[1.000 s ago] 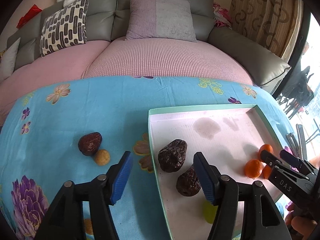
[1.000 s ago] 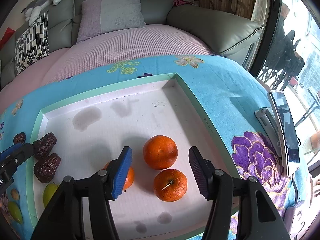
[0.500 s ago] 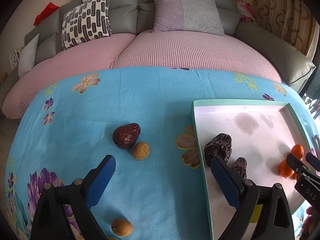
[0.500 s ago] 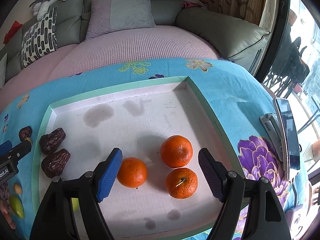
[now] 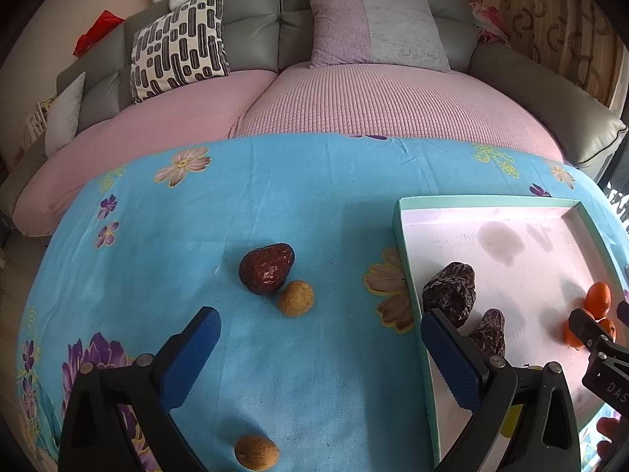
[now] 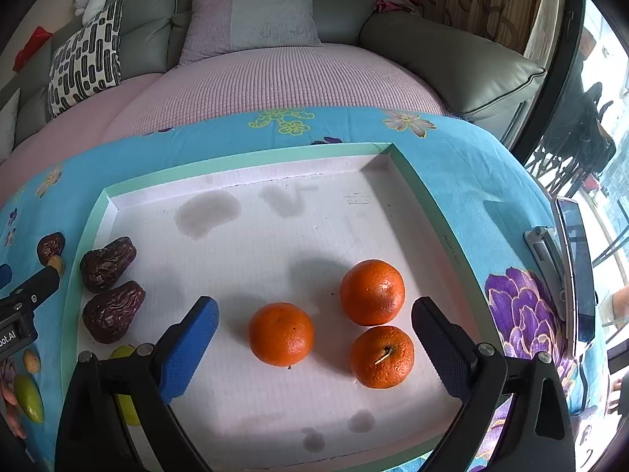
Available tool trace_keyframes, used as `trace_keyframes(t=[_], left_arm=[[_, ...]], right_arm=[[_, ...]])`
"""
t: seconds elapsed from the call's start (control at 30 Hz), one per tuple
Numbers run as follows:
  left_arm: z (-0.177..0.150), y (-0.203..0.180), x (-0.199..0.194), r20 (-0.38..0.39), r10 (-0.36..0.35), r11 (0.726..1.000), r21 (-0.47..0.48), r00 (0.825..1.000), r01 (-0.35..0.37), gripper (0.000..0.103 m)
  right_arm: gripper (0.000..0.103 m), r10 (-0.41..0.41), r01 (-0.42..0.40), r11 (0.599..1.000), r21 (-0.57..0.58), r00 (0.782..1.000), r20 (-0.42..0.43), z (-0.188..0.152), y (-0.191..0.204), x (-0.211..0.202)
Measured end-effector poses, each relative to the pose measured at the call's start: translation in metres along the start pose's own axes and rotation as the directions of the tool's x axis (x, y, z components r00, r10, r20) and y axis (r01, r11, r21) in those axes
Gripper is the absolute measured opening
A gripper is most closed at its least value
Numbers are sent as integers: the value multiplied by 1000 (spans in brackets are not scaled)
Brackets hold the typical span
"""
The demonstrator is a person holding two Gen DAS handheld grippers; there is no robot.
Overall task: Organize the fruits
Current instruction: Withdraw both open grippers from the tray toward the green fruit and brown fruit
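Tray (image 6: 426,212) on blue floral cloth (image 5: 275,204). In tray: three oranges (image 6: 372,292), two dates (image 6: 108,263). On cloth: one date (image 5: 266,262), two small tan fruits (image 5: 296,298). Left gripper (image 5: 320,354) and right gripper (image 6: 314,344): jaws opening, nothing between the pads. Lettering "DAS" (image 5: 613,387) on right gripper, partial.

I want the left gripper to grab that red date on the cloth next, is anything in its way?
Nothing blocks it. The red date lies ahead of the opening left gripper; only a small tan fruit touches its near side.
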State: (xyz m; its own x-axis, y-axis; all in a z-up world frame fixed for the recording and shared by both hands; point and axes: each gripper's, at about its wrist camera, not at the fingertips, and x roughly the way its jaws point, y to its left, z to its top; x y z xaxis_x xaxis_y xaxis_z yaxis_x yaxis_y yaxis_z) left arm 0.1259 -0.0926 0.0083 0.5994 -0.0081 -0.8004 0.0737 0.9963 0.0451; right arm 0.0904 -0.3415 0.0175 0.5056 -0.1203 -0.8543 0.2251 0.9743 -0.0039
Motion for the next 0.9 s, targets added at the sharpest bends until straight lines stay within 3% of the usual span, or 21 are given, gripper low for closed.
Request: trace_keyframes(t=[0.47,0.67,0.9], left_arm=[[-4,18,-20,39,6,1000,-16,999,-5,103],[-16,26,-31,38,5,1000,-4,999,-5,103],[-31,44,-42,33,13,1000,-17,999,-13,103]], right_arm=[[99,38,-40,998,40,998,54,2,3,-16],[99,18,-17,1000,-27,998,62,-1,15,-25],[99,46,-45,998,-42,999,26,-12,26,-33]])
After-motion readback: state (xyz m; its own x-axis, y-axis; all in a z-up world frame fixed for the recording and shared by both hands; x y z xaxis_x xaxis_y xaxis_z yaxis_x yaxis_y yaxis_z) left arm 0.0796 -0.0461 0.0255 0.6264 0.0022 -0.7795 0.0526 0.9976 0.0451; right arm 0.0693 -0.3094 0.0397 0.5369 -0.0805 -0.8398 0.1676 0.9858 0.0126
